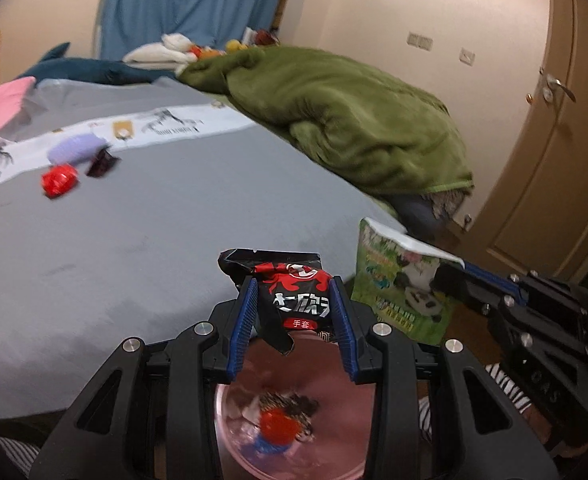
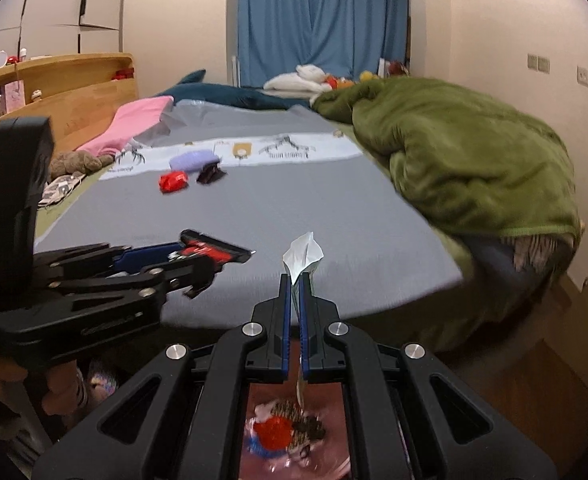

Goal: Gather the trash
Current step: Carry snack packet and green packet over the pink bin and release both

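Observation:
My left gripper point(image 1: 294, 285) is shut on a crumpled black and red snack wrapper point(image 1: 294, 300), pinched between the blue pads. Directly below it stands a pink bin point(image 1: 334, 396) that holds several pieces of trash. My right gripper point(image 2: 296, 280) is shut on a flat packet point(image 2: 304, 254), seen edge-on here; in the left wrist view it is a green packet point(image 1: 394, 280) with a panda print. Both grippers hang side by side at the bed's near edge, above the pink bin point(image 2: 334, 404). On the grey sheet farther back lie a red wrapper point(image 2: 173, 181) and a dark wrapper point(image 2: 211, 174).
A lilac object point(image 2: 194, 159) lies beside the two wrappers. A bunched green blanket point(image 2: 474, 168) covers the bed's right side. A pink pillow point(image 2: 134, 126), a blue shark plush point(image 2: 230, 94) and a wooden headboard point(image 2: 74, 100) are at the left. A door point(image 1: 554, 140) stands at the right.

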### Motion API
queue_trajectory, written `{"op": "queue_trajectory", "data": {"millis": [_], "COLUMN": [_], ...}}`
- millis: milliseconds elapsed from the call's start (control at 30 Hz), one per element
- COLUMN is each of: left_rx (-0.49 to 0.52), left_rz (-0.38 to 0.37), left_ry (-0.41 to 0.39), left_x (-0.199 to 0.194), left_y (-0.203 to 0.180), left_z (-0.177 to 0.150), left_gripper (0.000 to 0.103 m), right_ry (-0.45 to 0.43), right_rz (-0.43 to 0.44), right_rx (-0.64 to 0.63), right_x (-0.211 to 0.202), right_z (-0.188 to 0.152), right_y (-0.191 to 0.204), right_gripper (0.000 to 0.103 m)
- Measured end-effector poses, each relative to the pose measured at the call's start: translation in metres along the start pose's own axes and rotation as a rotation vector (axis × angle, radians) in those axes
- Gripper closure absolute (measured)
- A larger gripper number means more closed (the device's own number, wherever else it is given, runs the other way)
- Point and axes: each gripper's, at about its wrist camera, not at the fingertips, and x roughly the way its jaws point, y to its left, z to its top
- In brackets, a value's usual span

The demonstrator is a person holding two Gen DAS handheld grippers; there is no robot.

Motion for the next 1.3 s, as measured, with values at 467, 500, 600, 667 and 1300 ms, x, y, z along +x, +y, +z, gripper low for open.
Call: {"op": "queue_trajectory", "data": {"millis": [467, 500, 600, 667, 1300], "left_rx": [0.085, 0.087, 0.085, 0.084, 0.104], "left_rz": [0.017, 0.018, 0.027, 0.036, 0.195], "left_ry": [0.177, 0.183, 0.203, 0.216, 0.141], "left_x": [0.046, 0.049, 0.055, 0.059, 0.034], "left_y": [-0.025, -0.025, -0.023, -0.022, 0.002], "left_z": [-0.059, -0.061, -0.065, -0.067, -0.036], "left_gripper": [0.066, 0.066, 0.065, 0.064, 0.016], "right_ry": [0.160, 0.171, 0.206, 0.235, 0.247], "right_rz": [0.026, 0.028, 0.026, 0.024, 0.006], "right_rx": [0.097, 0.099, 0.099, 0.098, 0.217], "right_x": [0.026, 0.029, 0.037, 0.044, 0.046], "right_z": [-0.076, -0.079, -0.086, -0.090, -0.083], "right_y": [-0.014, -0.014, -0.013, -0.013, -0.028], "right_gripper": [0.099, 0.099, 0.099, 0.095, 0.017]}}
